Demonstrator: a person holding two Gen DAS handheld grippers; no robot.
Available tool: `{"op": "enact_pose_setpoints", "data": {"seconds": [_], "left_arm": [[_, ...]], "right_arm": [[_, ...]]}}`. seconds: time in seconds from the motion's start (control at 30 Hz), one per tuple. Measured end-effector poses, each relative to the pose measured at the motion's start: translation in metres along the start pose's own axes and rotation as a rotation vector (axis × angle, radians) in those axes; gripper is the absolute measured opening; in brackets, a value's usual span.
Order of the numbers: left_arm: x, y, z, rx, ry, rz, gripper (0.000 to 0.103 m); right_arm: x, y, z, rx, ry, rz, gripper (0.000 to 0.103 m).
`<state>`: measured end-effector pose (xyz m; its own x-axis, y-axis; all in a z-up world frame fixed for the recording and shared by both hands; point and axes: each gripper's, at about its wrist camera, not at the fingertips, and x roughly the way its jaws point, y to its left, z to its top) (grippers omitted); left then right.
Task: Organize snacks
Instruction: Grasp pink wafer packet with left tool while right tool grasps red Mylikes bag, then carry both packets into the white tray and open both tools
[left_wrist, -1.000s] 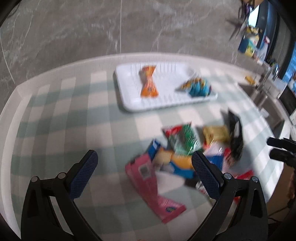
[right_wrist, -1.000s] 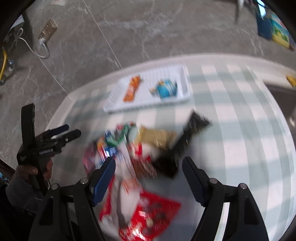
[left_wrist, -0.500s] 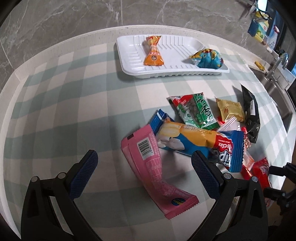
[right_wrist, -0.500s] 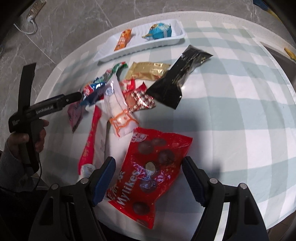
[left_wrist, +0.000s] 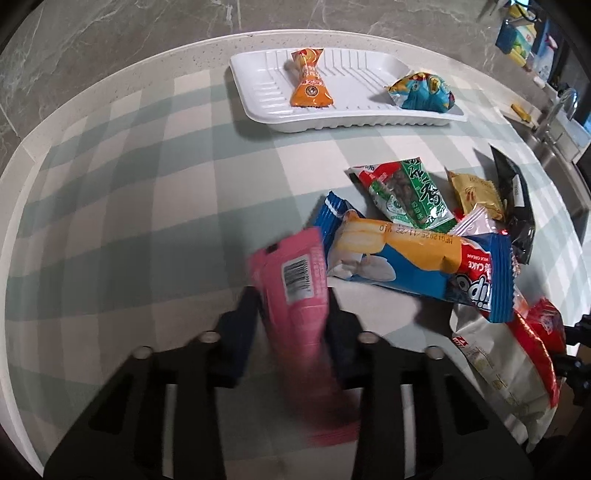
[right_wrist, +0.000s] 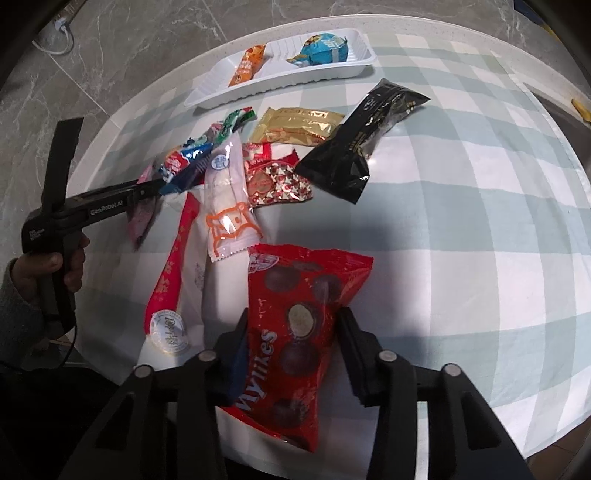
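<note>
My left gripper (left_wrist: 291, 314) is shut on a pink snack packet (left_wrist: 299, 291), which looks blurred. My right gripper (right_wrist: 291, 332) is shut on a red Mylikes chocolate bag (right_wrist: 299, 317). A white tray (left_wrist: 258, 92) at the far side holds an orange candy pack (left_wrist: 308, 85) and a blue-yellow snack bag (left_wrist: 421, 90). A pile of snacks lies between: a blue cake pack (left_wrist: 413, 266), a green-red pack (left_wrist: 406, 192), a gold pack (left_wrist: 476, 194) and a black pack (right_wrist: 362, 140). The left gripper also shows in the right wrist view (right_wrist: 151, 192).
The round table has a green-and-white checked cloth (left_wrist: 129, 184) and a pale rim. A white-and-red bag (left_wrist: 506, 365) and a white pack with orange print (right_wrist: 229, 199) lie in the pile. A sink and tap (left_wrist: 554, 114) stand at the far right.
Both grippers have closed: the left one on the pink packet, the right one on the red Mylikes bag. Both have moved in closer to the pile.
</note>
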<state>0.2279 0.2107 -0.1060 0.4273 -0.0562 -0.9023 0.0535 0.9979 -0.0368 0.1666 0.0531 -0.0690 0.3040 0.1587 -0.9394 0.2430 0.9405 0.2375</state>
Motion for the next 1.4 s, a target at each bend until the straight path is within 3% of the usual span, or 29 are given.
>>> {"op": "enact_pose_setpoints", "data": {"seconds": [0.13,0.63,1.07,1.4], "left_arm": [[-0.003,0.013,0.001,-0.068,0.001,-0.079,0.021],[-0.034,0.026,0.019,-0.121,-0.064,-0.168,0.021],[-0.042,0.023,0.056,-0.138,-0.104,-0.221,0.021],[-0.035,0.028,0.072,-0.182,-0.106,-0.243,0.021]], "right_arm": [[-0.004,-0.009,0.003,0.055,-0.02,0.076,0.034],[-0.02,-0.041,0.009,0.23,-0.079,0.295,0.033],[-0.041,-0.058,0.052,0.32,-0.183,0.479,0.033],[-0.059,-0.084,0.082,0.396,-0.289,0.549,0.033]]}}
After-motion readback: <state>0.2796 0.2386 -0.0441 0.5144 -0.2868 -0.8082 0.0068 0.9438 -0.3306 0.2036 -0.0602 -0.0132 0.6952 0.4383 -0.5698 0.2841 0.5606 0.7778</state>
